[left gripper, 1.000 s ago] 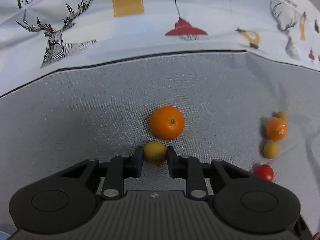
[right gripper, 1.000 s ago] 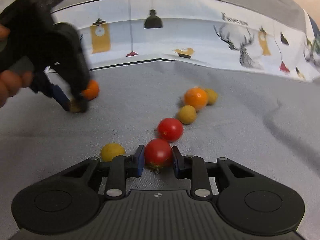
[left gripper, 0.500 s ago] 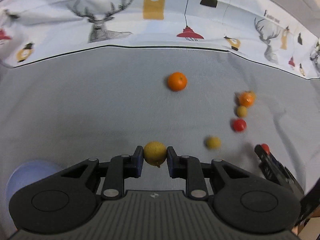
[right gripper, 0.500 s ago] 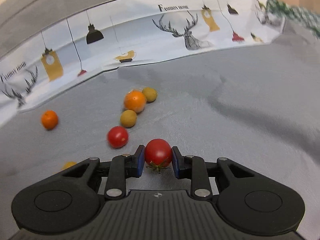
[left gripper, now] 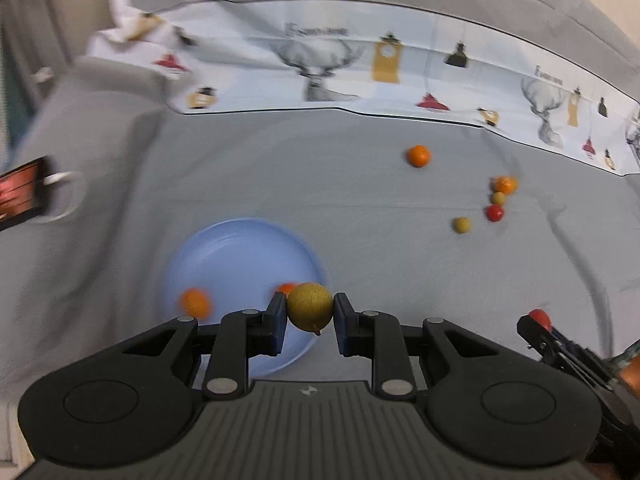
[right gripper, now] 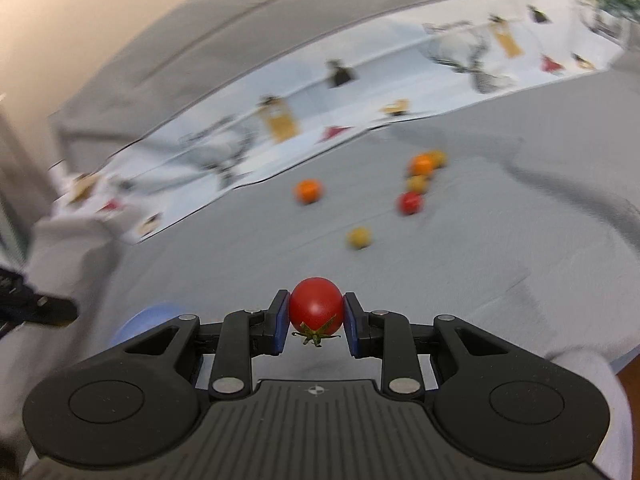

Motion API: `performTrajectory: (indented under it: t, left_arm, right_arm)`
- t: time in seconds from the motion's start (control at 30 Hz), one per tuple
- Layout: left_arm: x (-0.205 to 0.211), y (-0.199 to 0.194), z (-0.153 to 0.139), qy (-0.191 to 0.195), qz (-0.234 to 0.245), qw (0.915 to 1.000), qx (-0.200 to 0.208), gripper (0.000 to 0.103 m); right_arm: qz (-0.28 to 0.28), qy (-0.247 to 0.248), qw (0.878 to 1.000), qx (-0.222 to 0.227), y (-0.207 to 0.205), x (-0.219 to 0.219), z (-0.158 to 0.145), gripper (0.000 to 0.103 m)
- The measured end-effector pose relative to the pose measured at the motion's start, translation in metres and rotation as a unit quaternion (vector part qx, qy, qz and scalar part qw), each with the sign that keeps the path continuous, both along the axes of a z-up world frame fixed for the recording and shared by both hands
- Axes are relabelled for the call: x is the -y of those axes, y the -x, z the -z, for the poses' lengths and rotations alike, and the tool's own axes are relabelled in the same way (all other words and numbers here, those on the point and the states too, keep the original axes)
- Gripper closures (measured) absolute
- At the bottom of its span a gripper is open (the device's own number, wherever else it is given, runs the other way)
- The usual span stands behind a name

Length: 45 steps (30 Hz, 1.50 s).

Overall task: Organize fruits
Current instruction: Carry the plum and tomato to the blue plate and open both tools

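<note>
My left gripper (left gripper: 310,316) is shut on a small yellow-brown fruit (left gripper: 310,306), held above the near right edge of a light blue plate (left gripper: 236,252). Two orange fruits (left gripper: 195,302) lie on that plate, one partly hidden behind the held fruit. My right gripper (right gripper: 316,320) is shut on a red tomato (right gripper: 316,306), stem toward the camera, well above the grey cloth. In the left wrist view the right gripper (left gripper: 538,326) shows at the lower right with its tomato. A sliver of the blue plate (right gripper: 138,320) shows at the lower left of the right wrist view.
Loose fruit lies on the grey cloth: an orange (left gripper: 418,155), a cluster with an orange (left gripper: 505,184), a yellow fruit (left gripper: 498,198), a red tomato (left gripper: 495,213), and a lone yellow fruit (left gripper: 461,224). A printed white cloth (left gripper: 360,72) lines the back. A device with a red screen (left gripper: 20,196) sits far left.
Both grippers rose and swung left, each keeping its fruit. The left gripper now hangs over the blue plate; the loose fruit has shrunk into the distance on the right.
</note>
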<state>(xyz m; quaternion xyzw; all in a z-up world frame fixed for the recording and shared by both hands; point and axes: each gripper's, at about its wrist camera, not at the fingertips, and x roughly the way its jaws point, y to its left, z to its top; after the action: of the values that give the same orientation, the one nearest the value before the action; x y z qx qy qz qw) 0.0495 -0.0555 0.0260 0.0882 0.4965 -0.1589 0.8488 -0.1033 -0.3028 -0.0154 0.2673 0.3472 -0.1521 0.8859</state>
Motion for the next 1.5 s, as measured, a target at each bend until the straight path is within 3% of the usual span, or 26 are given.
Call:
performTrajectory:
  t: [0.23,0.57,0.9,1.5]
  left_arm:
    - [-0.080,0.044,-0.013,0.009,-0.043,0.9989,0.015,0.076]
    - [-0.142,0.064,-0.014,0.045,-0.084,0.9952,0.021,0.076]
    - [-0.150,0.059,-0.013,0.066,-0.089,0.9935,0.021,0.076]
    - [-0.132,0.016,0.011,0.057,-0.088,0.9945,0.004,0.076]
  right_arm:
    - [-0.099,0.009,0.995,0.017,0.013,-0.065,-0.044,0.074]
    - [-0.145,0.034,0.989,0.013,0.019,-0.122,-0.068,0.074]
    - [-0.154,0.059,0.986,0.009,0.016,-0.136,-0.076,0.073]
    - [-0.167,0.062,0.984,-0.008,-0.021,-0.137,-0.062,0.073]
